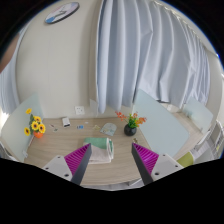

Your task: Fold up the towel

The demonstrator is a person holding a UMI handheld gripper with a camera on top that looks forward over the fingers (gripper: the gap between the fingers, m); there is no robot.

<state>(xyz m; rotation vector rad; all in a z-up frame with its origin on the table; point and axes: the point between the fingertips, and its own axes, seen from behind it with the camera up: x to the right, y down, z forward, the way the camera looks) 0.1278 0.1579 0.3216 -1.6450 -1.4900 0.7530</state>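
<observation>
A pale green towel (100, 151) lies in a folded bundle on the wooden table (60, 145). It sits between my fingers, close to the left fingertip, with a wide gap to the right finger. My gripper (111, 152) is open and low over the table; its magenta pads (146, 157) show on both sides. I cannot tell whether the left finger touches the towel.
A bunch of sunflowers (36, 125) stands at the far left of the table and a pot of orange flowers (130, 122) at the far middle. A clear glass (108, 128) stands beyond the towel. Pale chairs (160, 115) and a curtain (140, 55) lie behind.
</observation>
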